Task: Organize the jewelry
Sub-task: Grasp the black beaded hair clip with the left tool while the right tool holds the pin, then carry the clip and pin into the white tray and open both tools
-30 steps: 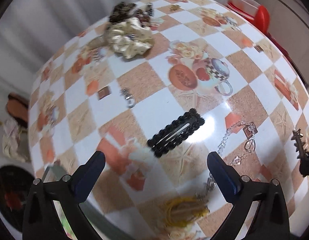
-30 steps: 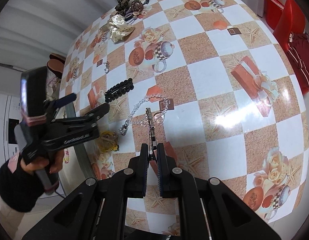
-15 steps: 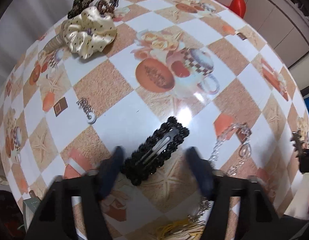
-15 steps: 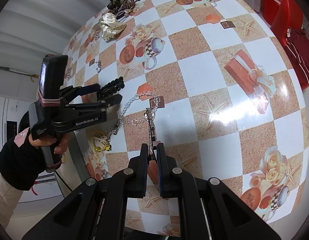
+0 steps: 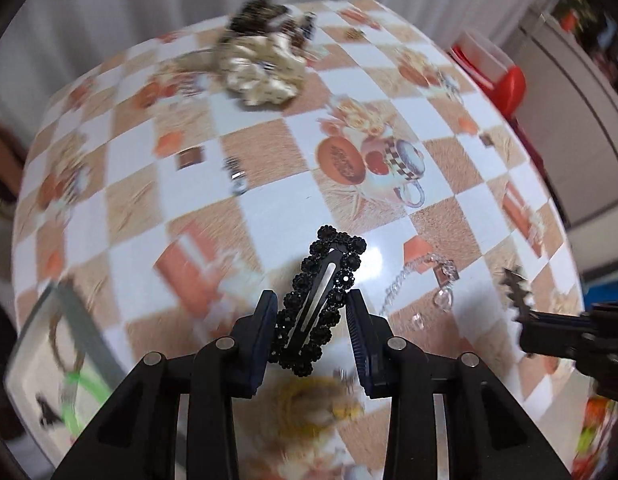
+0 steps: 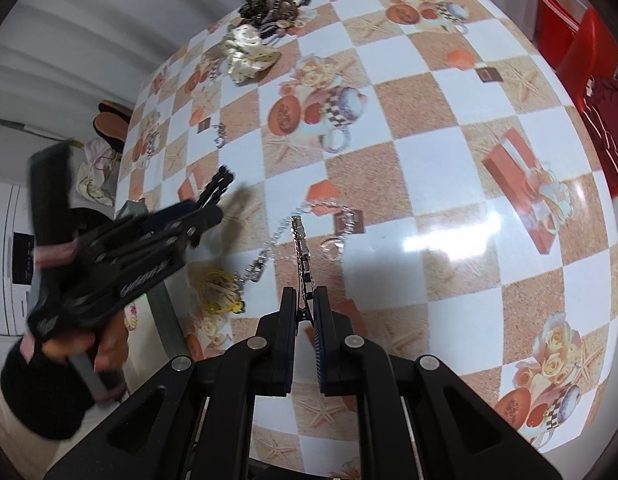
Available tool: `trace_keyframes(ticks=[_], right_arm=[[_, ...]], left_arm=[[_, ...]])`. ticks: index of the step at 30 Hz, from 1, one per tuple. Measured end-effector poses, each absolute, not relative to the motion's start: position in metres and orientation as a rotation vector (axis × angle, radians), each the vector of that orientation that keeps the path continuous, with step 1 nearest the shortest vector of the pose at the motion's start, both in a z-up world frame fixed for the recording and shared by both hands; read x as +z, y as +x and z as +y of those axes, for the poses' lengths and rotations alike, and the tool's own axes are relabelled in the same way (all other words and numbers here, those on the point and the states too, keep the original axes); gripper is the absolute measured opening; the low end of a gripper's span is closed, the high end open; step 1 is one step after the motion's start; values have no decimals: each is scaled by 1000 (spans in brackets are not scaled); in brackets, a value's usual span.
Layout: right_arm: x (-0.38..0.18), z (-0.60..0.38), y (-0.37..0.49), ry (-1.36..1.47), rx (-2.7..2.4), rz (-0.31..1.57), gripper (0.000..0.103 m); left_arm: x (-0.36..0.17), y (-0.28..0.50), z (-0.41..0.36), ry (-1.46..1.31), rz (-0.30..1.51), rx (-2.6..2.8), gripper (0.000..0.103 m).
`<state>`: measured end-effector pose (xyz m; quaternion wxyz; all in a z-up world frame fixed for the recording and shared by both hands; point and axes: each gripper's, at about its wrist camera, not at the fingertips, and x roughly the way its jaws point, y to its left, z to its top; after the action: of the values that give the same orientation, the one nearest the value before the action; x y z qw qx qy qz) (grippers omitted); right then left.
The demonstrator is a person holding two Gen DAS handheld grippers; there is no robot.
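Note:
My left gripper point(image 5: 311, 306) is shut on a black beaded hair clip point(image 5: 319, 300) and holds it lifted off the checked tablecloth point(image 5: 269, 208); the clip also shows in the right wrist view point(image 6: 217, 186). My right gripper point(image 6: 305, 300) is shut on a thin toothed metal clip point(image 6: 302, 252) that sticks out forward above the table; the clip also shows in the left wrist view point(image 5: 517, 292). A silver chain bracelet point(image 6: 309, 224) lies on the cloth under it, seen too in the left wrist view point(image 5: 425, 276).
A cream scrunchie point(image 5: 261, 72) and a pile of dark hair ornaments point(image 6: 273, 4) lie at the far side. A small silver earring point(image 5: 237, 178) lies mid-table. Yellow hair ties point(image 6: 219, 292) lie near the front edge by a tray point(image 5: 49, 364). Red chair point(image 6: 585, 48) at right.
My left gripper closed on the black hair clip and lifted it from the table. The right gripper stayed shut on the toothed clip, nearly still.

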<state>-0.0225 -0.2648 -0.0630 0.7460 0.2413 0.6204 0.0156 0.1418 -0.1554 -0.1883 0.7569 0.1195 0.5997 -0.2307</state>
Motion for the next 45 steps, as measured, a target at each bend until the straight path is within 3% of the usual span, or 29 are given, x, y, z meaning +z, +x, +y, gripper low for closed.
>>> trace_keyframes(ticks=[17,32,45], right_arm=[[-53,-134,14,363,285,1379,9],[-91,10,50,186,552,1425,9],[-122,52,76,71,531,1497,9]], left_arm=[[-90,6,58,-21,1293,-59,41],[-125,-47,150,-122,1348,173,41],[-138,-40,175,-164,1326,235,41]])
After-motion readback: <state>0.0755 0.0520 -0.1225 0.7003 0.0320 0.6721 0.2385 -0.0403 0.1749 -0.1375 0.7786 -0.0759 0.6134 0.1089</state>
